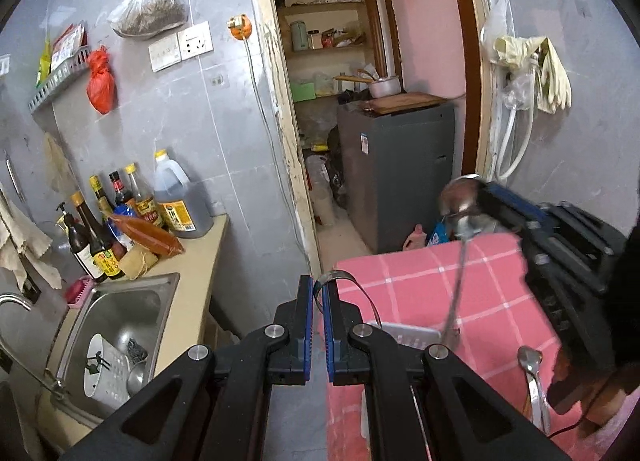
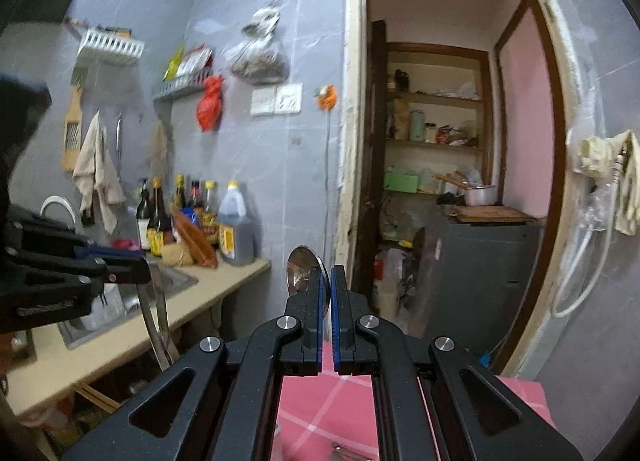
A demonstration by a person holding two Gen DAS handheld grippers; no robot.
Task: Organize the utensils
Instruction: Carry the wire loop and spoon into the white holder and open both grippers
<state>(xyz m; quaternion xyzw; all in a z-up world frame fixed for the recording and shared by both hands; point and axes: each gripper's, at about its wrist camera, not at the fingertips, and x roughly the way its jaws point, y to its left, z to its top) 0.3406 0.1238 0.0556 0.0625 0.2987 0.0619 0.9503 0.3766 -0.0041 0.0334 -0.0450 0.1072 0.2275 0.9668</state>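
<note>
My left gripper is shut on a pair of steel tongs, whose bent strip curls out to the right of the blue pads. In the right wrist view the tongs hang down from the left gripper over the counter edge. My right gripper is shut on a long steel spoon, gripped at its round bowl. Seen from the left wrist, the spoon has its thin handle hanging down from the right gripper over the pink checked table. A second spoon lies on the cloth.
A white basket sits on the pink table behind my left fingers. At the left a steel sink holds a white perforated utensil holder. Sauce bottles crowd the counter. An open doorway with a grey cabinet lies ahead.
</note>
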